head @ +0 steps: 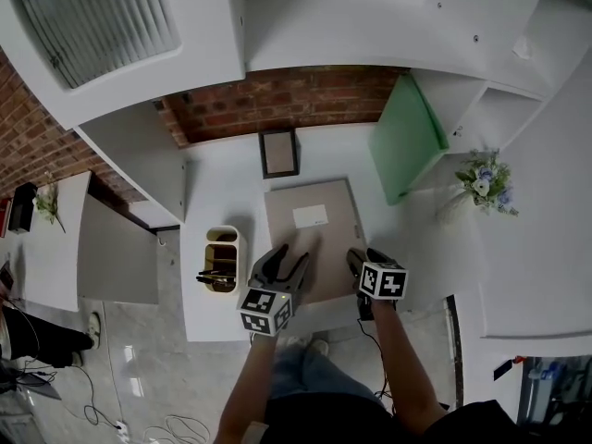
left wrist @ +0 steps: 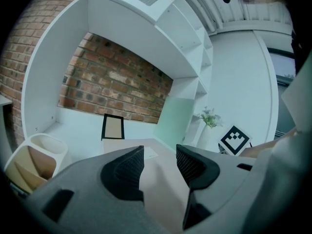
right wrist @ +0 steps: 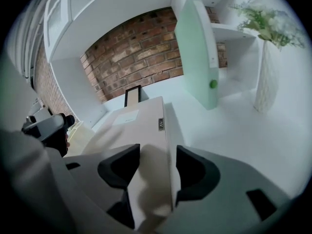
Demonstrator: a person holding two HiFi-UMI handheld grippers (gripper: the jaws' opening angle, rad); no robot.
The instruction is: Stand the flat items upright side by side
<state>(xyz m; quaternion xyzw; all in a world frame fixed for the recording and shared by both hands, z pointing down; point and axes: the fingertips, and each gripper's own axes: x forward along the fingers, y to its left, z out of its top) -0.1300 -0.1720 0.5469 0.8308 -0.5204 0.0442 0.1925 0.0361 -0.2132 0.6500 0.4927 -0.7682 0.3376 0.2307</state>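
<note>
Red brick wall, white shelving, pale tiled floor

My head camera is looking steeply down over the surface. Cameras on my left hand-held gripper and right hand-held gripper are facing the brick wall, low and close, sharing the beige folder.

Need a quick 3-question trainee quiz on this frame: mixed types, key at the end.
1. True or false: the tan flat box already stands upright.
2. Which item stands upright by the brick wall? A) picture frame B) flower vase C) pen holder
3. Fill in: the right gripper has its open jaws astride the box's ____ edge.

Key: 1 false, it lies flat on the desk; 2 A; 3 right.
</note>
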